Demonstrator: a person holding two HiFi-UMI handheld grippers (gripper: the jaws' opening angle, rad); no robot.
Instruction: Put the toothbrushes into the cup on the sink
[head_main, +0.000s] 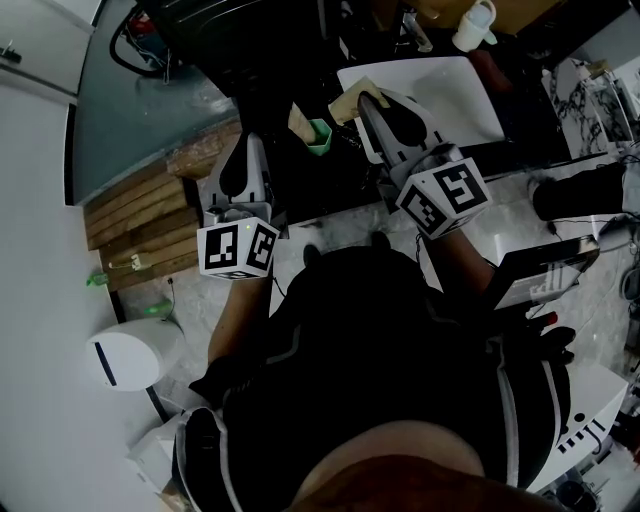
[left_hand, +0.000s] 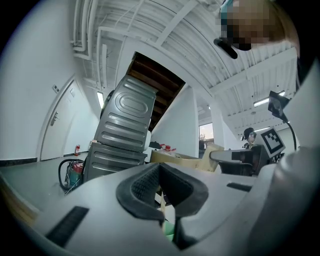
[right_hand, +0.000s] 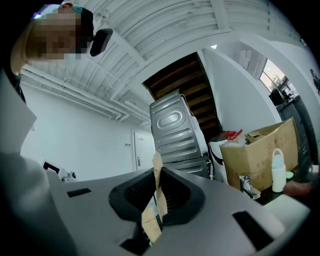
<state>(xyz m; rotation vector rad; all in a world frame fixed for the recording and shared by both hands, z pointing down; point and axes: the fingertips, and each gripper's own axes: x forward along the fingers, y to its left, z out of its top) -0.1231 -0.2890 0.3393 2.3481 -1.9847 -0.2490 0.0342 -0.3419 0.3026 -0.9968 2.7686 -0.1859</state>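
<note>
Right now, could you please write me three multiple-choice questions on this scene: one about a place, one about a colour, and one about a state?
1. Where does the white cup stand?
A) beyond the sink, near the tap
B) inside the sink
C) on the wooden planks

2. What colour is the packet in the right gripper?
A) blue
B) beige
C) red

3. How do the right gripper's jaws stand?
A) wide apart and empty
B) shut on the packet
C) shut on the white cup

Answers:
1 A: the head view shows the cup past the far edge of the sink, beside the tap.
2 B: the right gripper view shows plain beige card.
3 B: the pads press on the card from both sides.
</note>
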